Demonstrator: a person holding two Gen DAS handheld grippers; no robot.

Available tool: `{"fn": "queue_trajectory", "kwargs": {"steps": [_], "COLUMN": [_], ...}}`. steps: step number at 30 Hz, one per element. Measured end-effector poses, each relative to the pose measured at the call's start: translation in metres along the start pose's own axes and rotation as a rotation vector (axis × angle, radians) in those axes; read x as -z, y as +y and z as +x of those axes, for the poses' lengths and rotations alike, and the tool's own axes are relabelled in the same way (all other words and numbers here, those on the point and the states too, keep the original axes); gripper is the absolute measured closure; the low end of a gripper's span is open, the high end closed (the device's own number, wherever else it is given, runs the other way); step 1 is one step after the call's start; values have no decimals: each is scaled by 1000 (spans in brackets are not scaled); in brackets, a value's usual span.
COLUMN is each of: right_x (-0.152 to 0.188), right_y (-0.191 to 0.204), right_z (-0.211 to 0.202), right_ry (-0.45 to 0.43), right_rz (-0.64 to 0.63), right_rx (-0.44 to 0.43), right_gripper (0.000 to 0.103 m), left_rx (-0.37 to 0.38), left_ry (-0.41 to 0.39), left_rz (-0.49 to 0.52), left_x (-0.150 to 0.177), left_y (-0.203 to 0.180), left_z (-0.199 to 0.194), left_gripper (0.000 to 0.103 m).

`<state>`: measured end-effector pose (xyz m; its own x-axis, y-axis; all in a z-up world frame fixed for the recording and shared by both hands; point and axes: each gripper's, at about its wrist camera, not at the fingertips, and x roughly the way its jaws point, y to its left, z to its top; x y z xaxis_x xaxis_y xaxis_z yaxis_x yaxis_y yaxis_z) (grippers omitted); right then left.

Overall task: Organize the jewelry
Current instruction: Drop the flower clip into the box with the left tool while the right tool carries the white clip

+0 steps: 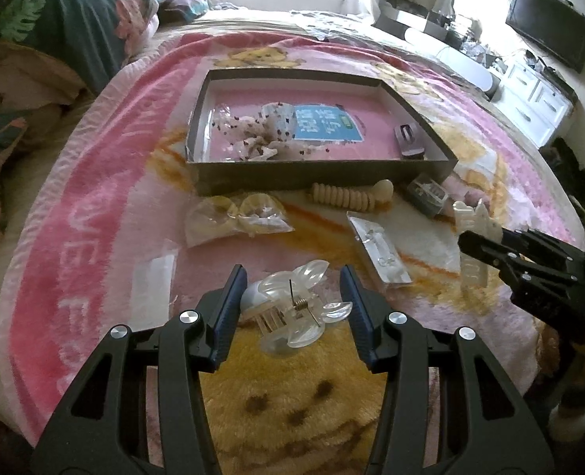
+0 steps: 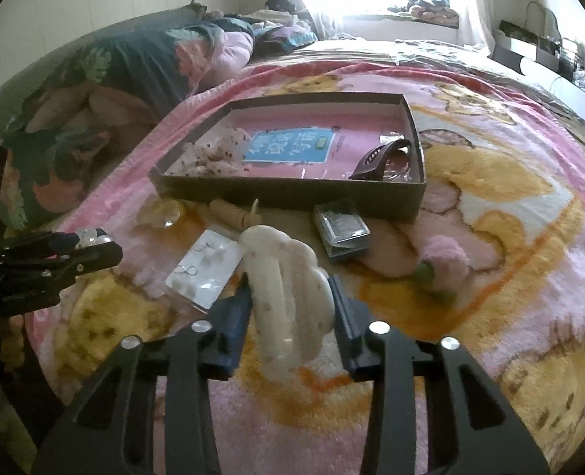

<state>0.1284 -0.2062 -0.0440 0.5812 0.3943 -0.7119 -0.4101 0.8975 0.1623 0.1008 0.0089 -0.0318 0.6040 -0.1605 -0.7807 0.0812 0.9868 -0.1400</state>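
Left gripper: jaws spread wide around clear flower hair claw at lower centre, pads apart from it. Right gripper: jaws clamp cream hair claw, lower centre of frame. Open box sits upper centre on pink blanket

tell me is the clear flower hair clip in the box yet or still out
Out. The clear flower clip lies on the blanket between the left gripper's open fingers, short of the box.
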Motion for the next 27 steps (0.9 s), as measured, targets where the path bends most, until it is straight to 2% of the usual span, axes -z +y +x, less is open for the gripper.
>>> {"fn": "queue_trajectory", "kwargs": {"steps": [15, 27], "right_x": [-10, -25], "right_y": [-10, -23], "right_z": [-33, -47], "right_ry": [-82, -129], "right_rz": [19, 46], "right_rx": [1, 7], "right_gripper": [68, 68], "left_rx": [25, 54], "left_ry": [-49, -68], "left_rz": [15, 29], "left_x": [-24, -55], "left_y": [-18, -31], "left_z": [-18, -9], "left_gripper": [63, 63]}}
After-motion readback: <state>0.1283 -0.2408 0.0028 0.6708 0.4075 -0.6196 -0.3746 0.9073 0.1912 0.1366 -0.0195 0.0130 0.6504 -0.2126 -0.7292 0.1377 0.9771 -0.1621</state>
